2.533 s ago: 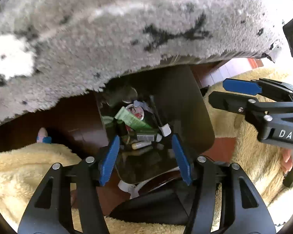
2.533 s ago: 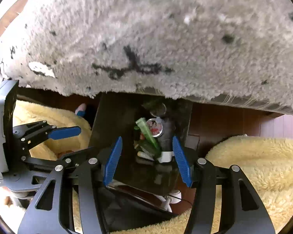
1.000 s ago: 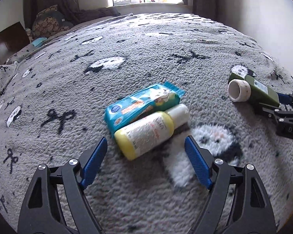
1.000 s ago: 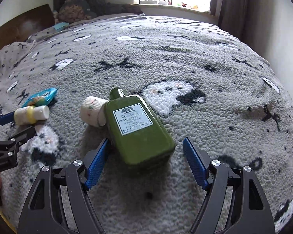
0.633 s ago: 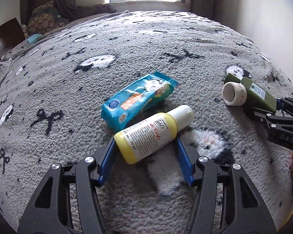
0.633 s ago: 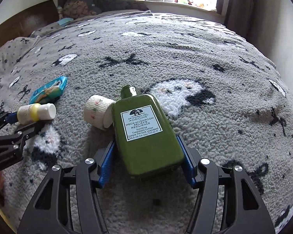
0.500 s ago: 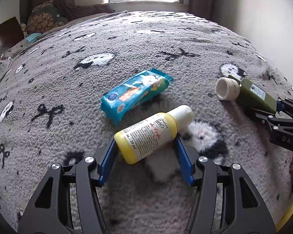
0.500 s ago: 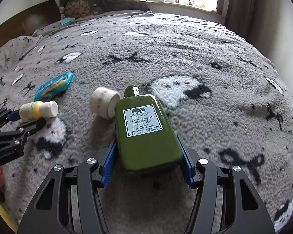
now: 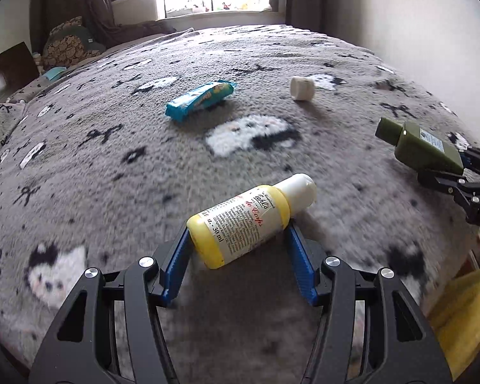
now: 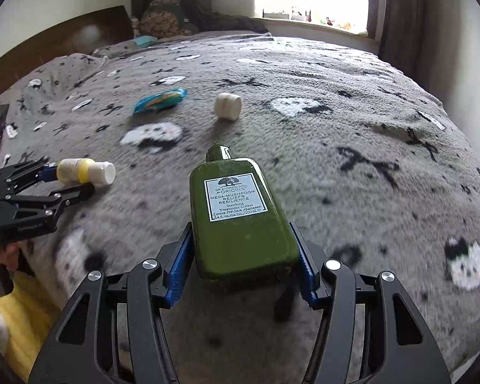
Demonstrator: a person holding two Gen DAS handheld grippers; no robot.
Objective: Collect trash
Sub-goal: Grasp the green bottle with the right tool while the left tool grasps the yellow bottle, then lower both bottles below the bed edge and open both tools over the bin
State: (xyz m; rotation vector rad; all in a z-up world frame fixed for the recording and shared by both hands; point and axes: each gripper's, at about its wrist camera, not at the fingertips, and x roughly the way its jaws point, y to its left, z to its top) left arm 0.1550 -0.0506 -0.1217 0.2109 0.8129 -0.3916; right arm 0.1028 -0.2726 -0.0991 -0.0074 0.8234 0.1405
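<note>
Low in the left wrist view, the left gripper (image 9: 238, 249) clamps the yellow bottle (image 9: 249, 220) between its blue pads. Bottom centre of the right wrist view, the right gripper (image 10: 241, 264) grips the green bottle (image 10: 240, 217). Farther up, a blue wrapper (image 9: 200, 100) and white cap (image 9: 301, 88) lie apart on the grey blanket (image 9: 112, 166).

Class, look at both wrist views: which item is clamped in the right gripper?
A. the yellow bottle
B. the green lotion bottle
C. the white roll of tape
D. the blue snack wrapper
B: the right gripper has its blue pads pressed on both sides of the green lotion bottle.
</note>
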